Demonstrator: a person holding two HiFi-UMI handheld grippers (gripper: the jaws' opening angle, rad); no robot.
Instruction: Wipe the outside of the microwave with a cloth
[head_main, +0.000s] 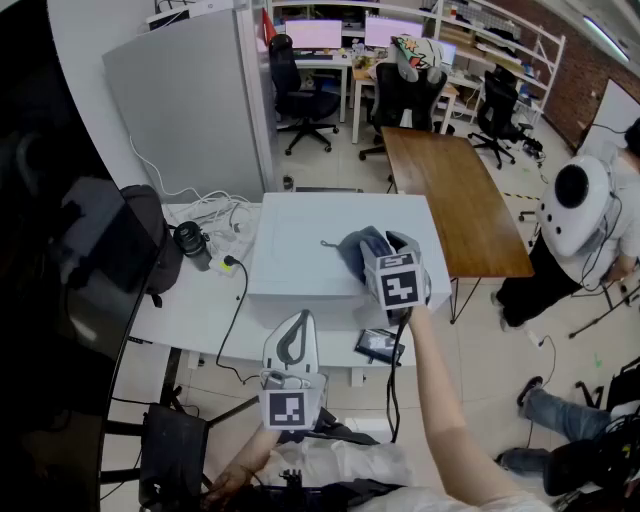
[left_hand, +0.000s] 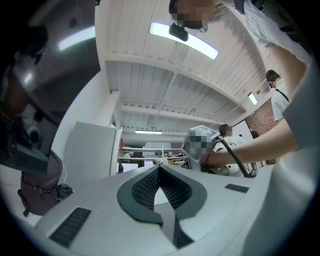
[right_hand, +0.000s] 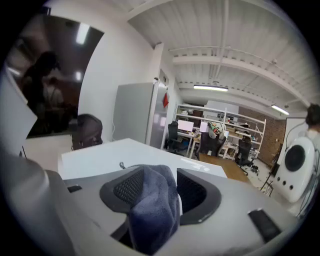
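Atop the white microwave (head_main: 305, 240), bunched dark-blue cloth (right_hand: 152, 210) in right gripper (right_hand: 160, 175)

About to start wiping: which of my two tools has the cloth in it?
The right tool: a blue cloth is bunched between its jaws. The left tool has its jaws together with nothing between them.

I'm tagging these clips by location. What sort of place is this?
Probably an open-plan office or lab workspace: office chairs, computer monitors and open shelving at the back.
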